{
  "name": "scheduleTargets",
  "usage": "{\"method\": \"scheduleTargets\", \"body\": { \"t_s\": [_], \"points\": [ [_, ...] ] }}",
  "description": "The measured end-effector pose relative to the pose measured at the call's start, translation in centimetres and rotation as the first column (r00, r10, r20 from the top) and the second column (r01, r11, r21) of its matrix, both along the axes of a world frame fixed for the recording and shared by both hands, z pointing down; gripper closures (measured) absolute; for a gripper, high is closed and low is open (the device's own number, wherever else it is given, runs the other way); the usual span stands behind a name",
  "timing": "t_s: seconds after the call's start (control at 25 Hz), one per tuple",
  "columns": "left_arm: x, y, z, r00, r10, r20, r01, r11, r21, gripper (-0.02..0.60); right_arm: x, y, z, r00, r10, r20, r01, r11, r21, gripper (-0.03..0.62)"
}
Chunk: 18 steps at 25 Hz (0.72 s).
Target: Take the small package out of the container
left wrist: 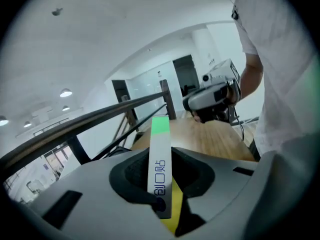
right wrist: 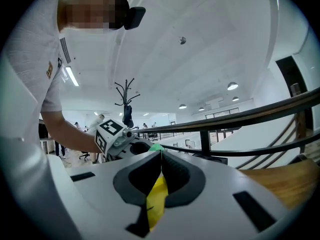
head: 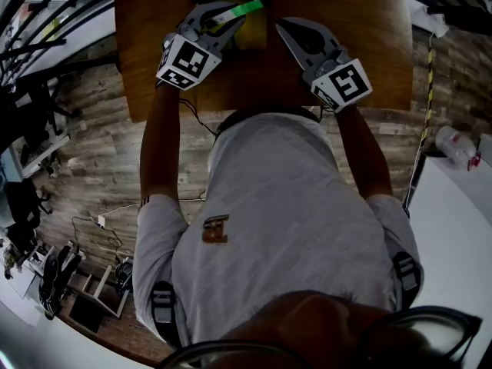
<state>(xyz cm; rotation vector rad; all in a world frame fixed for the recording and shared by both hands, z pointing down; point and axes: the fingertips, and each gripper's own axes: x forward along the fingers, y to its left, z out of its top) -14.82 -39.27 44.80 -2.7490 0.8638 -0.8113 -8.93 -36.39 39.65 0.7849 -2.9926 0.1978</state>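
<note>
Now in left gripper [left wrist: 162,186]: small package [left wrist: 160,144].

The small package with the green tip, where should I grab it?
The small package is a thin flat strip, so pinch its two broad faces near the white end, coming from the sides, as the left gripper does. Its narrow edges would likely slip; the green tip sticks out free.

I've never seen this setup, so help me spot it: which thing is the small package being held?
Start at the wooden table at the top of the head view. Over it, the left hand-held gripper pinches the small package. It is a thin, flat white strip with dark print and a green tip, unlike anything nearby.
</note>
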Motion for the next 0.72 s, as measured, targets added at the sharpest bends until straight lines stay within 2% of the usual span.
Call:
{"method": "scheduleTargets", "body": {
  "t_s": [0.08, 0.2, 0.32, 0.44, 0.52, 0.72],
  "points": [
    [-0.3, 0.4, -2.1, 0.995, -0.038, -0.087, 0.041, 0.998, 0.037, 0.474, -0.4, 0.4, -0.4, 1.0, -0.004, 0.006, 0.004, 1.0, 0.007, 0.562],
    [-1.0, 1.2, -5.0, 0.972, -0.086, -0.22, 0.106, 0.991, 0.078, 0.474, -0.8, 1.0, -0.8, 1.0, -0.013, 0.009, 0.012, 1.0, 0.016, 0.562],
    [-1.9, 1.9, -7.9, 0.933, -0.11, -0.343, 0.157, 0.981, 0.113, 0.474, -1.4, 1.2, -1.6, 1.0, -0.017, 0.019, 0.017, 0.999, 0.028, 0.562],
    [-2.8, 2.7, -10.2, 0.881, -0.138, -0.452, 0.214, 0.969, 0.121, 0.474, -2.0, 1.6, -2.5, 0.999, -0.019, 0.033, 0.018, 0.999, 0.042, 0.562],
    [-3.4, 3.4, -11.3, 0.849, -0.157, -0.504, 0.249, 0.961, 0.121, 0.474, -2.2, 2.1, -3.1, 0.999, -0.02, 0.044, 0.018, 0.999, 0.051, 0.562],
    [-4.2, 5.1, -13.1, 0.797, -0.166, -0.58, 0.294, 0.946, 0.133, 0.474, -2.9, 3.2, -4.9, 0.997, -0.021, 0.076, 0.015, 0.997, 0.077, 0.562]
  ]
}}
